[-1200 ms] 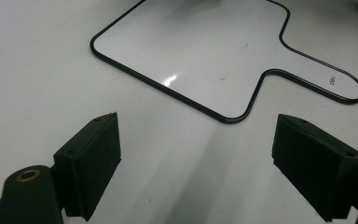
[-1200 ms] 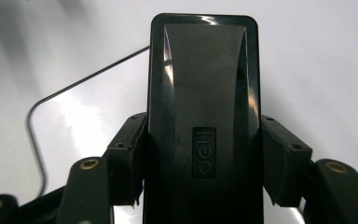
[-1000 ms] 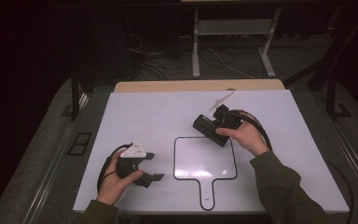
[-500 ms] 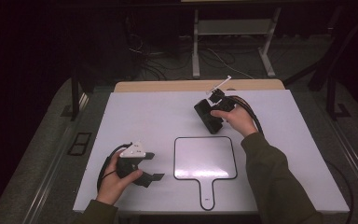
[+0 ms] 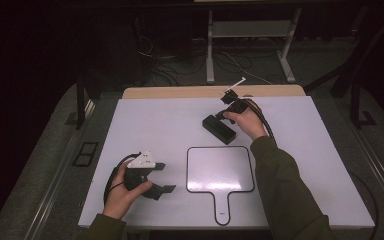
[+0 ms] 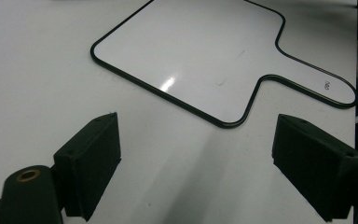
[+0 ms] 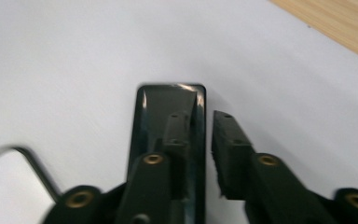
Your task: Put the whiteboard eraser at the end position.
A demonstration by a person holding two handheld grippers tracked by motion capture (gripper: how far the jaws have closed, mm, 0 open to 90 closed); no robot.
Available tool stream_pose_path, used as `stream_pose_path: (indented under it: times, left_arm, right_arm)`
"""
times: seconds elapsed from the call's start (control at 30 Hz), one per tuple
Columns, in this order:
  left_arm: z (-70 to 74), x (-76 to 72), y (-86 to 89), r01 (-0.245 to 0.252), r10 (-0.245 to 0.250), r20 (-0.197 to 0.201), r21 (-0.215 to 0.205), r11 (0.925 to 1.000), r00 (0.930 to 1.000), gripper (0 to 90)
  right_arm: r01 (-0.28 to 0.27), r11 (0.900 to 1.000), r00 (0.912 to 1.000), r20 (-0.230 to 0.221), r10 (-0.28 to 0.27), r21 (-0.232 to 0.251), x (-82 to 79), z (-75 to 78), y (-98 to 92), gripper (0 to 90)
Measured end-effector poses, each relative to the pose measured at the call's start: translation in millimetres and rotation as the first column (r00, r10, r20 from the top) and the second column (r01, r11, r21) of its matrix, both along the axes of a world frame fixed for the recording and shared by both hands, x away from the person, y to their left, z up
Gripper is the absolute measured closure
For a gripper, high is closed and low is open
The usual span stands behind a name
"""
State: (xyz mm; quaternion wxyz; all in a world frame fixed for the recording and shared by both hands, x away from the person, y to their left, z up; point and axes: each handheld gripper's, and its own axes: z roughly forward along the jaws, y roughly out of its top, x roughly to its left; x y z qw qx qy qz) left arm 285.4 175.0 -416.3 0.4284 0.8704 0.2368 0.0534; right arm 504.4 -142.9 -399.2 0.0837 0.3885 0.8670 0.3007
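The right gripper (image 5: 219, 125) clamps a black eraser (image 7: 168, 112) beyond the whiteboard paddle (image 5: 220, 167). The left gripper (image 5: 161, 177) rests wide-jawed on the table (image 5: 170, 120), just beside the paddle.

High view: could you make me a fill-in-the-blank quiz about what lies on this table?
1. The whiteboard has a thin rim coloured ___.
2. The left gripper rests beside it with its jaws ___.
3. The black block is held in the gripper of the person's ___ hand.
Missing words: black; open; right.
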Motion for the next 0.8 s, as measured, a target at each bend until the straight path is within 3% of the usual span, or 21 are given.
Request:
stream_pose_path:
  times: [0.13, 0.37, 0.47, 0.57, 0.8]
  left_arm:
    - [-0.1, 0.3, -1.0, 0.002, -0.002, 0.001, 0.004, 1.0000, 1.0000, 14.6]
    - [-0.9, 1.3, -1.0, 0.000, 0.000, -0.001, 0.007, 1.0000, 1.0000, 14.6]
    - [-1.1, 2.4, -0.7, -0.004, 0.004, -0.003, 0.009, 1.0000, 1.0000, 14.6]
    - [-1.2, 3.4, -1.1, -0.010, 0.010, -0.006, 0.010, 0.9999, 0.9999, 14.6]
    - [-2.7, 4.1, -1.6, -0.008, 0.008, -0.011, 0.011, 0.9999, 0.9999, 14.4]
  right_arm:
    - [0.005, 1.000, 1.0000, -0.007, -0.005, -0.028, -2.2, -3.7, -1.8, 58.9]
    - [0.016, 1.000, 0.9999, -0.002, -0.016, 0.009, -9.9, -5.9, -16.5, 40.5]
    - [0.003, 1.000, 1.0000, -0.001, -0.003, 0.025, -14.6, -5.4, -23.2, 37.0]
    - [0.001, 1.000, 0.9999, 0.016, -0.001, 0.003, -19.9, -4.0, -29.2, 34.6]
    - [0.005, 0.999, 0.9989, 0.046, -0.007, 0.046, -38.1, 1.3, -50.4, 26.9]
